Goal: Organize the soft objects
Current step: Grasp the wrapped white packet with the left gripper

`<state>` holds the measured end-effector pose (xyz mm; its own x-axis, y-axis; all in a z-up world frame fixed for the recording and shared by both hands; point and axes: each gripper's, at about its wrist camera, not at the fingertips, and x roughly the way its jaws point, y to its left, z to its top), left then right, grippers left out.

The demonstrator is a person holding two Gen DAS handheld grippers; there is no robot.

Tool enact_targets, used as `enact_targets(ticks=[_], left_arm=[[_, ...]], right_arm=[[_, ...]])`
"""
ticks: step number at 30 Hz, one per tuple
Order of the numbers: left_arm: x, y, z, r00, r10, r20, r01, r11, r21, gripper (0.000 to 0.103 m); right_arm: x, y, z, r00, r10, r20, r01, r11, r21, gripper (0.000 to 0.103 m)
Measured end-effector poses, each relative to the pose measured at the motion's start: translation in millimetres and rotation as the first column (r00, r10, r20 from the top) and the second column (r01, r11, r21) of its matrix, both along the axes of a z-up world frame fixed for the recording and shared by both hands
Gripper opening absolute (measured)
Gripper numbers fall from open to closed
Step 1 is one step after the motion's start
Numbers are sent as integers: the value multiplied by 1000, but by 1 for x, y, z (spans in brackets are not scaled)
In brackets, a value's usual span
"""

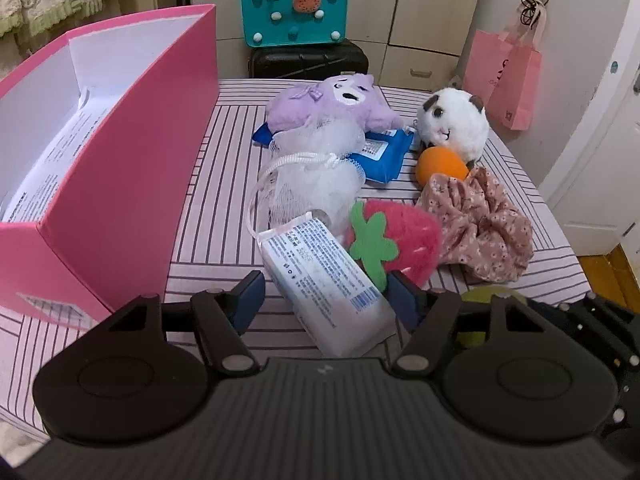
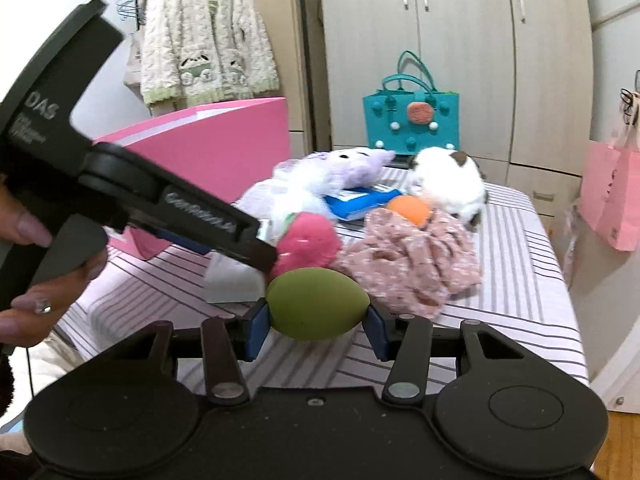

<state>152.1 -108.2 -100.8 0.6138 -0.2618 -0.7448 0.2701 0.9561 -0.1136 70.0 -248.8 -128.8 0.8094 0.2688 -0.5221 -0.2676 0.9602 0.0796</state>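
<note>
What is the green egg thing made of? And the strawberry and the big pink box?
The green egg looks like matte foam or soft rubber: smooth, no shine; the right gripper is clamped on it. The strawberry looks like fuzzy plush with a flat felt-like green leaf. The pink box looks like stiff cardboard: flat smooth walls, sharp folded corners, white inside.

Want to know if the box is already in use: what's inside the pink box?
Only printed white paper sheets show inside the pink box, lying against its white interior. Its near wall hides the bottom, so anything lower down can't be seen.
</note>
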Motion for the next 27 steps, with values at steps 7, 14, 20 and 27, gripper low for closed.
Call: enact_targets(ticks=[7,14,20,27], left_arm=[[-11,-10,2,999,-29,16,29,999,39,74],[-20,-26,-2,995,-74,72,62,985,163,77],[-7,-23,-13,998,-46,51,37,986,159,76],[-24,-9,-7,994,-78,70,62,977,206,49]], right_arm=[[3,-15,-2,999,-35,-14,35,999,14,55],[7,-19,-4,1000,-21,-12,21,1000,13,55],[6,-21,-6,1000,-21,-19,21,1000,14,56],[5,-21,-5,1000,2,-28,-1,1000,12,56]])
